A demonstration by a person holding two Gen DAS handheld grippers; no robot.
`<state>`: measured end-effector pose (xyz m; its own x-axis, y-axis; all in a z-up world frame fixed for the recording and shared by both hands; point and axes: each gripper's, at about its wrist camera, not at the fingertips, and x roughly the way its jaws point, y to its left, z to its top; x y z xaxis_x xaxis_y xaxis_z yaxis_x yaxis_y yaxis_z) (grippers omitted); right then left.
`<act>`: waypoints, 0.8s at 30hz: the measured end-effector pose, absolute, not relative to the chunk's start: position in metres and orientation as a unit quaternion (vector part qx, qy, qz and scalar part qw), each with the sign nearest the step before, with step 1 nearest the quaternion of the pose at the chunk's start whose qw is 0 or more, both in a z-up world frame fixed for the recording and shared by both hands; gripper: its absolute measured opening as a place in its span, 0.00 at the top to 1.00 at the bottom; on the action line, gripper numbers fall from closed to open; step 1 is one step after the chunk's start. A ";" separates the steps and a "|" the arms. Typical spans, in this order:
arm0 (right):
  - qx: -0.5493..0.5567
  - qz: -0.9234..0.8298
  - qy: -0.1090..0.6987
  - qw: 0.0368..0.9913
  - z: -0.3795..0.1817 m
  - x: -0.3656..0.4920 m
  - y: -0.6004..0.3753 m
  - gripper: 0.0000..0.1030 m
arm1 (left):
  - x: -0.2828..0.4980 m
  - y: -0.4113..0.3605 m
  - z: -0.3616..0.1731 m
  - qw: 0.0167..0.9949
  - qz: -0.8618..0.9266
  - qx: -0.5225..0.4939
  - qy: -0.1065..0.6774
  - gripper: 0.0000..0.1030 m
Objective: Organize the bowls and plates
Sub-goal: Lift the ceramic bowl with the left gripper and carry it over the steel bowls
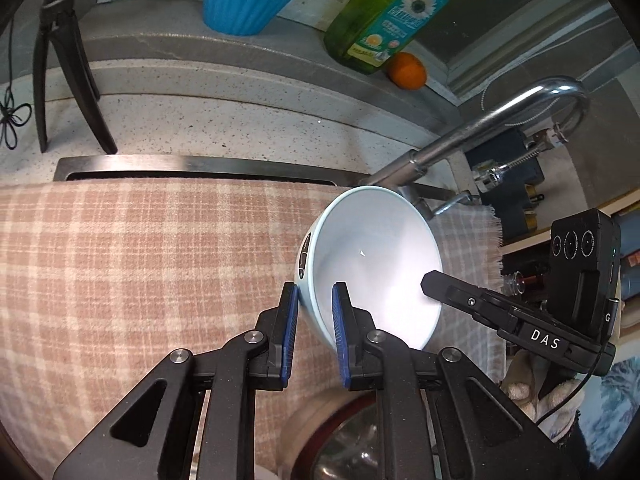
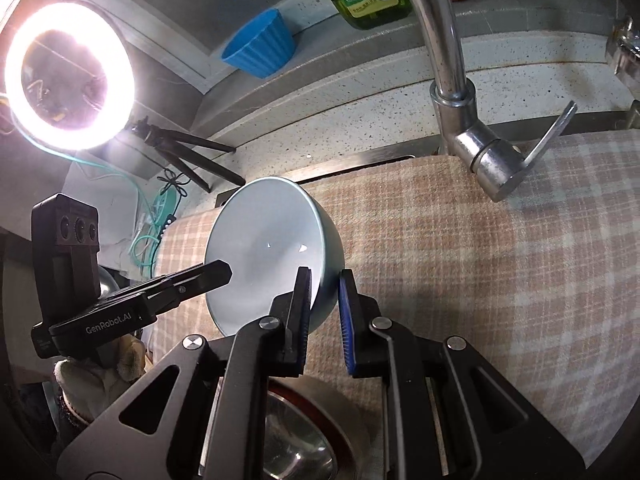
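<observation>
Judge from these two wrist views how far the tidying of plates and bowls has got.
Done: nothing visibly sorted yet. In hand: the pale blue bowl, tilted above the checked cloth, its rim pinched by the left tool and right tool. Left: placing it; a metal bowl waits below.

Glossy bowl (image 1: 372,264), woven checked cloth (image 1: 140,260)

Both grippers are black, open-framed linkages with silver pivot screws and ribbed blue pads (image 1: 292,320) — the left gripper (image 2: 192,280) lettered "GenRobot.AI", the right gripper (image 1: 460,296) "DAS". Pale knitted gloves (image 1: 532,392) below.
</observation>
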<state>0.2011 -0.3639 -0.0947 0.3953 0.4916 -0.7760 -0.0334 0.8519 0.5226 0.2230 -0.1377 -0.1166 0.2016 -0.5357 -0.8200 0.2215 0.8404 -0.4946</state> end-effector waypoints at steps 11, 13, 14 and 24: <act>0.223 0.173 0.505 0.816 -0.065 0.145 -0.363 0.87 | 0.176 -0.134 -0.089 0.770 -0.272 -0.127 0.563 0.85; 0.224 0.173 0.503 0.816 -0.063 0.134 -0.363 0.87 | 0.167 -0.133 -0.088 0.769 -0.276 -0.126 0.563 0.85; 0.224 0.174 0.503 0.816 -0.062 0.128 -0.362 0.87 | 0.162 -0.132 -0.087 0.768 -0.277 -0.126 0.563 0.85; 0.231 0.175 0.507 0.812 -0.068 0.081 -0.358 0.87 | 0.120 -0.125 -0.090 0.754 -0.285 -0.127 0.578 0.85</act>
<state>0.0811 -0.3580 -0.0683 0.4247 0.5183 -0.7423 -0.0505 0.8322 0.5521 0.1201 -0.1251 -0.0901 0.1701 -0.5765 -0.7992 0.2827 0.8055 -0.5208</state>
